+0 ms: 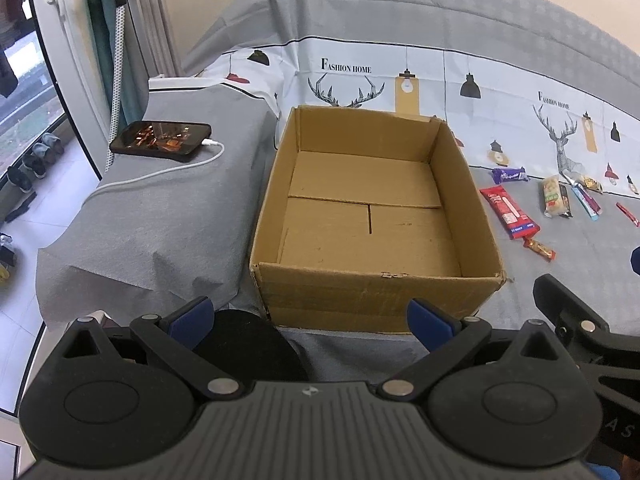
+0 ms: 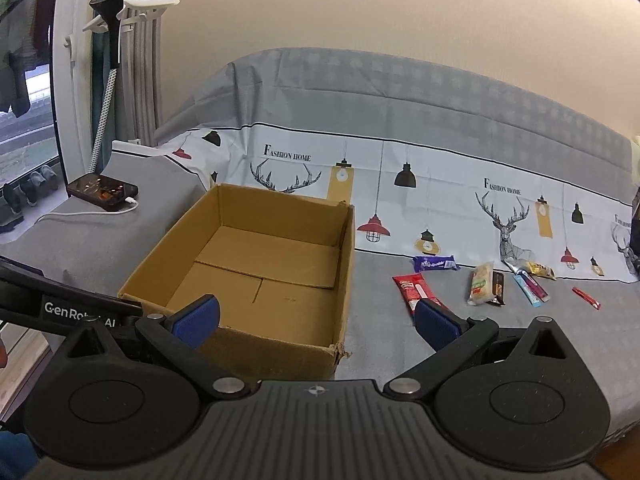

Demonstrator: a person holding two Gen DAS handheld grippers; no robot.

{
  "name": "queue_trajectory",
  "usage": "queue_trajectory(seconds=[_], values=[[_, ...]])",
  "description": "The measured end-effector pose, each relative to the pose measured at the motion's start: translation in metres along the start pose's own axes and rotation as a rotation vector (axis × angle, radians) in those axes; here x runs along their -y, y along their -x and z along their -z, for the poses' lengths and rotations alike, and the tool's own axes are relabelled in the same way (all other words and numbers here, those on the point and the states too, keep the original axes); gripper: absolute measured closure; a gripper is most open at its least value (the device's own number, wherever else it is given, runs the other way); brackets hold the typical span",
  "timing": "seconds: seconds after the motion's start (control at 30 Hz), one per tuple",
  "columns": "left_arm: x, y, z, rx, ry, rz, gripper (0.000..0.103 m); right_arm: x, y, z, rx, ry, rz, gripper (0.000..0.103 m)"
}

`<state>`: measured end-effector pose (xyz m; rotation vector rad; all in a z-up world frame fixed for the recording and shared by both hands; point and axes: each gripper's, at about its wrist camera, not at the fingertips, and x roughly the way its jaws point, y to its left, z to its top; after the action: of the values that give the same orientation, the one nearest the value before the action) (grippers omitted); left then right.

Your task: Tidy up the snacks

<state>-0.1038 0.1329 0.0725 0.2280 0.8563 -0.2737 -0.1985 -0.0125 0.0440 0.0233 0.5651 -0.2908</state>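
Both grippers hover low before the box, holding nothing

The left gripper (image 1: 310, 318) and right gripper (image 2: 316, 318) are spread wide; the cardboard box (image 1: 376, 292) is bare inside, and the snacks (image 2: 486, 282) lie on the bedcover to its right.

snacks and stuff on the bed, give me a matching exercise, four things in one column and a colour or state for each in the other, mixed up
Things:
1. box
2. phone
3. long wrapper nearest the box
4. bar by the printed cloth

Colour or state:
A. purple
B. plugged into a white cable, screen lit
C. open and empty
D. red

Pairs: 1-C, 2-B, 3-D, 4-A
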Motion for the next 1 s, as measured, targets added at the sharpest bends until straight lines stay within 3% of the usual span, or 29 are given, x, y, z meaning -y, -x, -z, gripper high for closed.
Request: queue_trajectory(seconds=[1.0], values=[[0.011,-0.028,0.013,-0.028,-0.033,-0.020,0.000,0.010,-0.007,0.003,-0.034,-0.023,-0.021,0.000]])
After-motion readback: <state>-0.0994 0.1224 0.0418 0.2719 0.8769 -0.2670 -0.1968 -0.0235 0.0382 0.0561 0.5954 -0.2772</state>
